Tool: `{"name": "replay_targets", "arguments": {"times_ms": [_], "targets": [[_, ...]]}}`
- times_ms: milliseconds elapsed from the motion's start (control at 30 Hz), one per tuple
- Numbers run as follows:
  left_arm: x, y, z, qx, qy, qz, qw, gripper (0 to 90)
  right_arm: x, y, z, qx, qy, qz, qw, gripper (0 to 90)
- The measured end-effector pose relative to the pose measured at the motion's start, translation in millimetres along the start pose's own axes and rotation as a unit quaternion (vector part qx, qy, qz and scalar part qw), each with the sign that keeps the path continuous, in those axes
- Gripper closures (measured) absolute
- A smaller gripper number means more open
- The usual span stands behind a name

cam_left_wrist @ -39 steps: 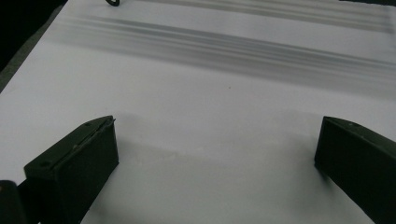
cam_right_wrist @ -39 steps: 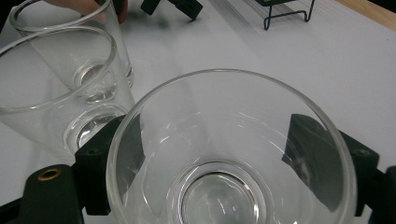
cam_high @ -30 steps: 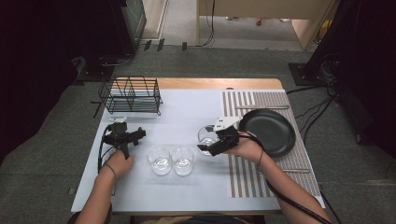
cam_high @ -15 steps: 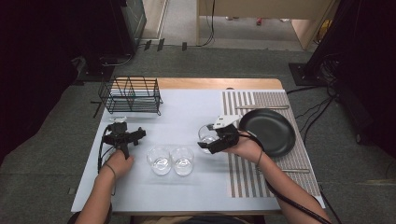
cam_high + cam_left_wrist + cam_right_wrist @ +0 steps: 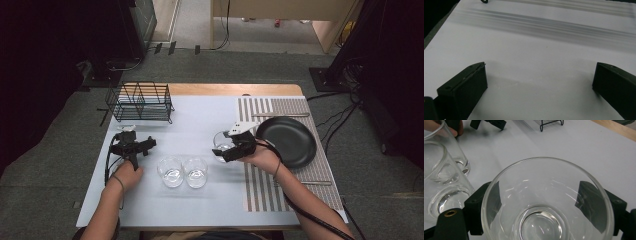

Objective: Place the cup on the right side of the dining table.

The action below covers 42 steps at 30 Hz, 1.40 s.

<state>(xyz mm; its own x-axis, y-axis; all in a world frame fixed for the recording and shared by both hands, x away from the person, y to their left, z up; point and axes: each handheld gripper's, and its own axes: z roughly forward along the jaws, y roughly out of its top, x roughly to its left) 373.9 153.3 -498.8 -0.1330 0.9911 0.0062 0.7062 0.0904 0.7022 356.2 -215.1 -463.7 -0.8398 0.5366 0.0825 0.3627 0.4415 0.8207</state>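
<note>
I see the white table [image 5: 200, 210] spread wide below me, with a striped mat [image 5: 300, 185] covering its right side and a black wire rack [image 5: 142, 101] standing at the far left corner. On the mat sits a black round pan [image 5: 290, 142], just beside my right hand. Near the front middle of the table two clear glasses [image 5: 182, 171] stand side by side, touching or nearly so. My right gripper [image 5: 222, 152] holds a third clear glass [image 5: 546, 202] just left of the mat's edge, between the pan and the pair of glasses; in the right gripper view its jaws stand on either side of the glass wall, pressed against it, and I look straight down into its open mouth. Whether its base rests on the table I cannot tell. My left gripper [image 5: 540, 80] sits low over bare table in front of the rack, well apart from the glasses, its jaws spread wide with nothing between them.
</note>
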Motion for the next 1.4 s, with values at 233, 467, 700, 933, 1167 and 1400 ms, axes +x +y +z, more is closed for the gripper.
{"name": "replay_targets", "arguments": {"times_ms": [233,467,700,933,1167,1400], "targets": [[0.0,0.0,0.0,0.000,0.000,0.000,1.0000,0.0,-1.6,1.0,0.2,-0.002,-0.011,0.009,0.9999,17.5],[0.0,0.0,0.0,0.000,0.000,0.000,1.0000,0.0,-3.0,1.7,0.7,-0.001,-0.025,0.017,0.9995,17.5],[0.0,0.0,0.0,0.000,0.000,0.000,1.0000,0.0,-4.8,2.7,-0.5,-0.007,-0.040,0.023,0.9989,17.6],[0.0,0.0,0.0,0.000,0.000,0.000,1.0000,0.0,-7.7,3.4,-2.1,-0.010,-0.048,0.030,0.9984,17.5],[0.0,0.0,0.0,0.000,0.000,0.000,1.0000,0.0,-9.7,3.8,-2.4,-0.008,-0.057,0.037,0.9977,17.6],[0.0,0.0,0.0,0.000,0.000,0.000,1.0000,0.0,-12.2,4.1,-2.7,-0.008,-0.066,0.046,0.9968,17.5]]}}
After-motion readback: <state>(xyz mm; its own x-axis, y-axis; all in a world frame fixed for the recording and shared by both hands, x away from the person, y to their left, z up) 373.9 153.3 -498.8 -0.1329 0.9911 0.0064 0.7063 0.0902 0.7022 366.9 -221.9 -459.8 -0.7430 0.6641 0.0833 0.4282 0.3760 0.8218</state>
